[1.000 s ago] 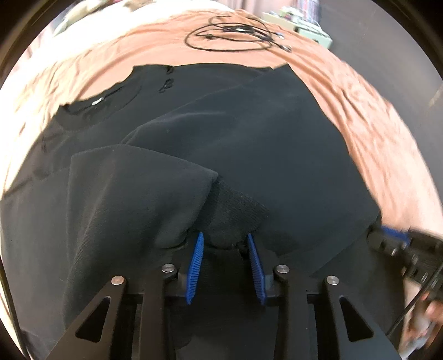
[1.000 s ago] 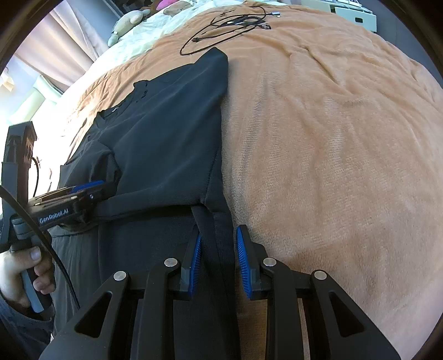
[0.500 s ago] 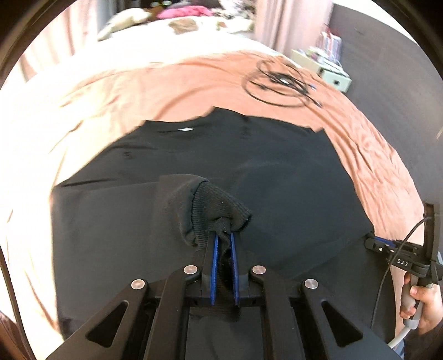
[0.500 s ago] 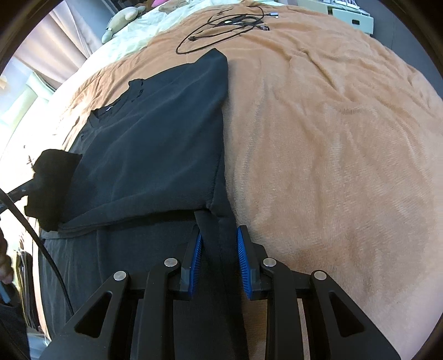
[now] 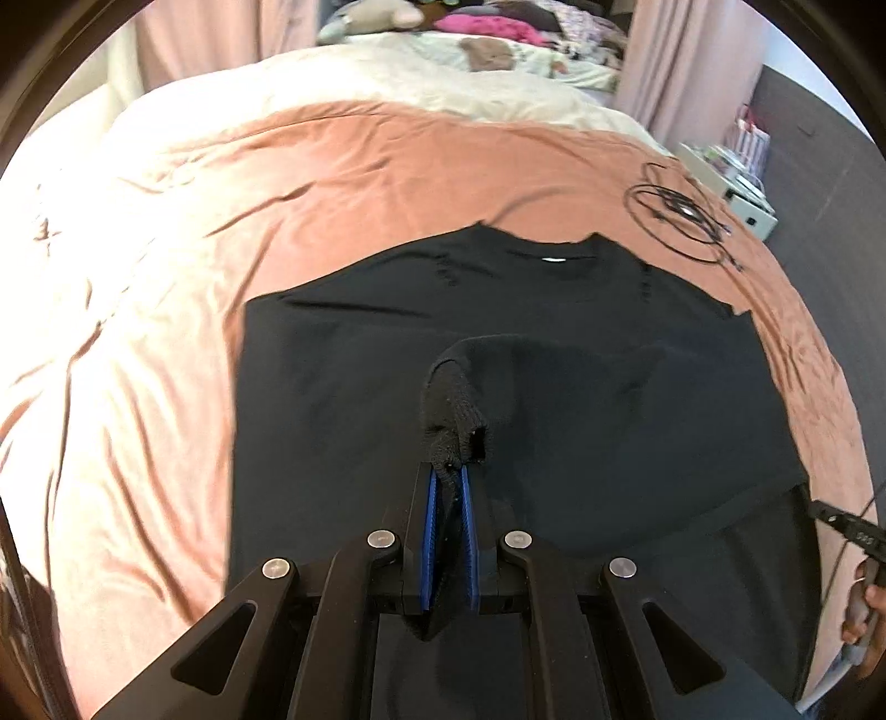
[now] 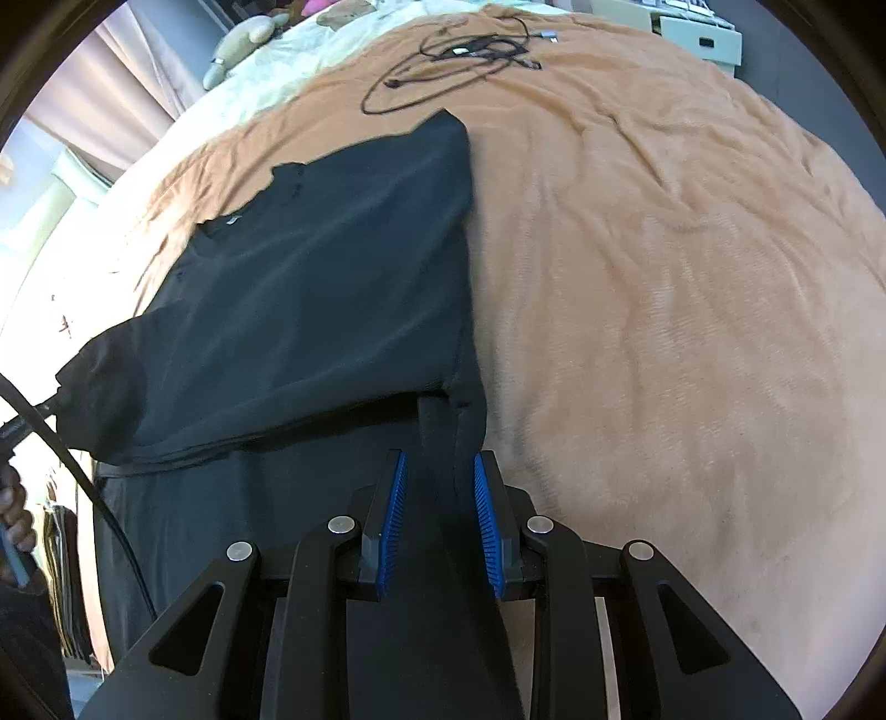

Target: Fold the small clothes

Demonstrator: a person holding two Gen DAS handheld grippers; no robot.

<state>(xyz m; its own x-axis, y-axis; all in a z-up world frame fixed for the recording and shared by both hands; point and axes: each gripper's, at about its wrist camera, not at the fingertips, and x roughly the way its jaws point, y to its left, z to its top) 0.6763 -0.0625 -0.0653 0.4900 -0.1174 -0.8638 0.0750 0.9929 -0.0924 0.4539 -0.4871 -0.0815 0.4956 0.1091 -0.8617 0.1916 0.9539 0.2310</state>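
Note:
A black long-sleeved top (image 5: 554, 343) lies spread on the brown blanket (image 5: 332, 183), collar at the far side. My left gripper (image 5: 447, 471) is shut on the knit cuff (image 5: 451, 399) of one sleeve and holds it raised above the body of the top. From the right wrist view the lifted sleeve (image 6: 94, 387) hangs at the far left. My right gripper (image 6: 440, 459) is shut on a strip of the top's near right edge (image 6: 443, 421), beside the bare blanket (image 6: 664, 277). That right gripper (image 5: 847, 529) also shows at the right rim of the left wrist view.
A coil of black cables (image 5: 678, 213) lies on the blanket beyond the top's right shoulder. A pale box (image 5: 747, 199) stands by the bed's far right side. Soft toys and clothes (image 5: 487, 22) sit at the head of the bed. A person's hand (image 6: 14, 515) holds the left tool.
My left gripper has closed on the sleeve cuff, then lifted it and carried it leftward, away from the right gripper. The right gripper has kept its grip and barely risen.

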